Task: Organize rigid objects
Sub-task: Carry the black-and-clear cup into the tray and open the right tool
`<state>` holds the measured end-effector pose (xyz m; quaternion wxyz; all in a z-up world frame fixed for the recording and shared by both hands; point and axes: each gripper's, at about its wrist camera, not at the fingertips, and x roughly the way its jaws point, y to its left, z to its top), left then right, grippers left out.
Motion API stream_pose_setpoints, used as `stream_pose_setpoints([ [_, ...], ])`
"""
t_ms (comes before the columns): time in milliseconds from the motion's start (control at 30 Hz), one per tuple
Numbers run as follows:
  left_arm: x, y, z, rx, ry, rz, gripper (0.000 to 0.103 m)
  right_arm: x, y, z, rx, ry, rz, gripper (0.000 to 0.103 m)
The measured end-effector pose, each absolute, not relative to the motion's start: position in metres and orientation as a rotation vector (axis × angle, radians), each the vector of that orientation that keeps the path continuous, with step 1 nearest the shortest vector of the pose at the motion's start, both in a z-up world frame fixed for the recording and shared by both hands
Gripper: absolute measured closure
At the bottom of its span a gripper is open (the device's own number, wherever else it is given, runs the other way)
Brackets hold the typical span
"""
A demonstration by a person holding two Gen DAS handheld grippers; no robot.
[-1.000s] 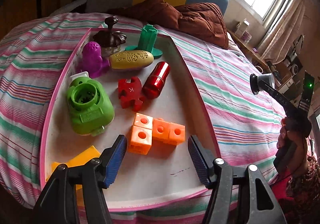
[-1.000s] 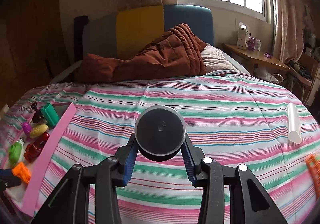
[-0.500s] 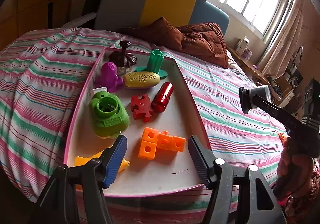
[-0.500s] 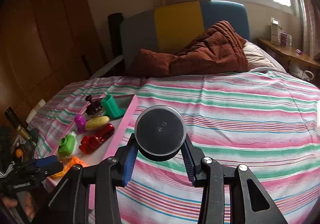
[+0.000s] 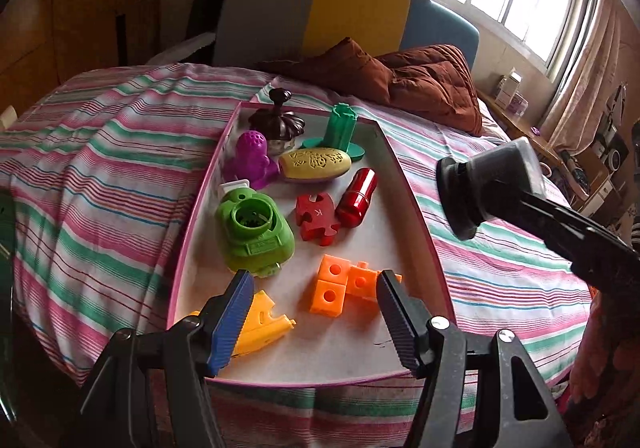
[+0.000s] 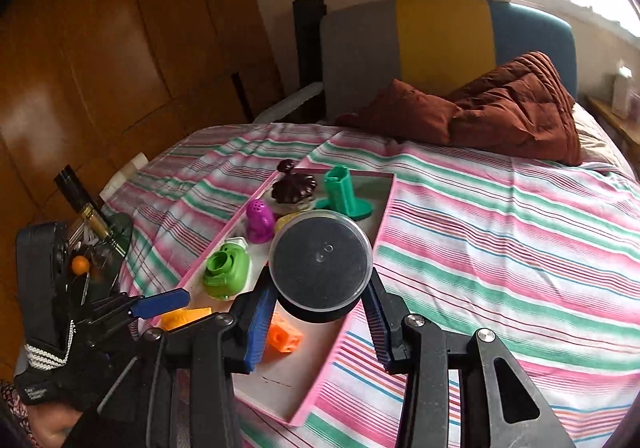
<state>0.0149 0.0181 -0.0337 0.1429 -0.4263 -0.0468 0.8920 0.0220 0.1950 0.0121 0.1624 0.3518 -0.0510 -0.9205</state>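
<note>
Black and round, the lidded jar (image 6: 320,268) sits clamped across its body in the right tool (image 6: 318,312), its clear flat lid facing the camera, held in the air above the near right part of the pink-rimmed tray (image 6: 320,388) that lies on the striped bed (image 6: 500,228); from the left wrist view the same jar (image 5: 480,188) hangs beside the tray's right rim (image 5: 416,208). It looks like hard plastic, so it should be stiff and light, though its smooth curved wall could slip or twist between the ribbed pads; the hold across the widest part of the body looks sound, and squeezing on the lid alone might pop it off. The left tool (image 5: 316,312) stands wide and holds nothing, poised over the tray's near end above the orange cubes (image 5: 344,284) and the yellow piece (image 5: 260,324). Bare tray floor shows near the front right corner and beside the red cylinder (image 5: 356,196), which I judge the likeliest spots to set the jar down on its flat base, clear of the green toy (image 5: 256,232) and the red puzzle piece (image 5: 316,218)
</note>
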Motion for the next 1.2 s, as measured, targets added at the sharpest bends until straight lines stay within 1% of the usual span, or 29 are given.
stream_pose_setpoints([
  [200, 0.017, 0.017, -0.029, -1.223, -0.122, 2.593, 0.038, 0.021, 0.182, 0.011, 1.016, -0.117, -2.613, 0.06],
  [433, 0.018, 0.014, -0.026, -1.227, -0.081, 2.644, 0.038, 0.014, 0.173, 0.005, 1.095, -0.065, -2.595, 0.06],
  [667, 0.016, 0.0, -0.023, -1.223, -0.11, 2.694, 0.038, 0.004, 0.163, 0.0, 1.141, 0.01, -2.576, 0.06],
  [1000, 0.014, -0.013, -0.022, -1.236, -0.151, 2.731, 0.038, -0.016, 0.145, -0.009, 1.241, 0.221, -2.558, 0.06],
  [1200, 0.014, -0.013, -0.023, -1.239, -0.151, 2.732, 0.038, -0.029, 0.14, -0.024, 1.347, 0.327, -2.516, 0.06],
])
